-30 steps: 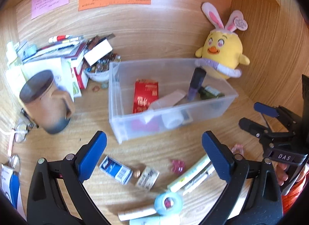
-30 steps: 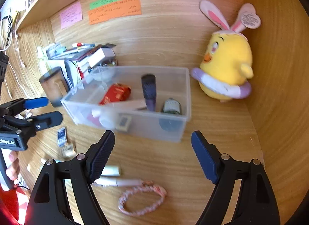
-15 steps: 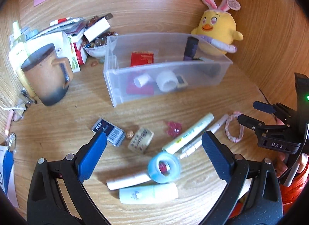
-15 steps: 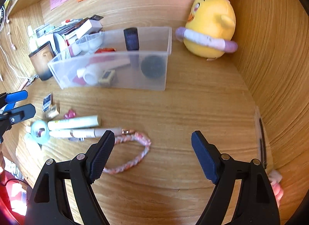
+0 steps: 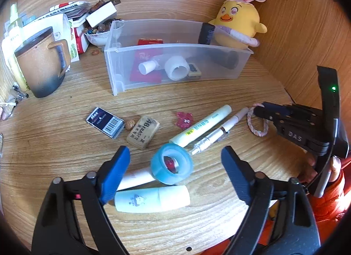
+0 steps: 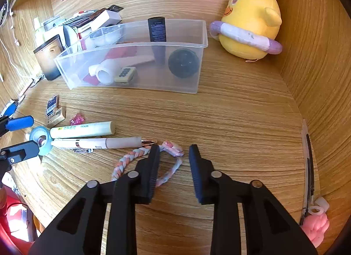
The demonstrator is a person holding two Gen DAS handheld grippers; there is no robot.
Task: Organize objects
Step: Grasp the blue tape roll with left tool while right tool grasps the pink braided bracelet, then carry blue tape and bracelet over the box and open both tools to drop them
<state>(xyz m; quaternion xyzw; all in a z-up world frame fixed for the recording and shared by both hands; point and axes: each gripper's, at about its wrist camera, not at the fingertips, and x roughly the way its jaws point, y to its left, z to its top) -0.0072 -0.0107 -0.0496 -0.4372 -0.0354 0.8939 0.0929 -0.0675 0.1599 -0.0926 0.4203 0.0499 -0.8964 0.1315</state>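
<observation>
A clear plastic bin (image 5: 122, 73) (image 6: 197, 36) holds a red packet, a white tube, a tape roll and a dark bottle. Loose items lie in front of it: a blue tape roll (image 5: 171, 164), a pale blue bottle (image 5: 151, 199), a yellow marker (image 5: 200, 125) (image 6: 82, 129), a pen (image 6: 103, 142), an eraser (image 5: 143, 131) and a dark small box (image 5: 104, 122). My left gripper (image 5: 175, 163) is open just above the blue tape roll. My right gripper (image 6: 173, 152) is partly open, its fingers straddling one side of a braided pink bracelet (image 6: 131, 156) (image 5: 258, 131).
A brown mug (image 5: 41, 62), a bowl of beads (image 5: 96, 33) and stacked books stand at the back left. A yellow plush chick (image 5: 238, 22) (image 6: 252, 25) sits in the back right corner by the wooden side wall. A pen and pink eraser (image 6: 316, 226) lie at the right wall.
Both grippers have dropped toward the desk. The left now hangs over the blue tape roll. The right has narrowed its jaws around the bracelet.
</observation>
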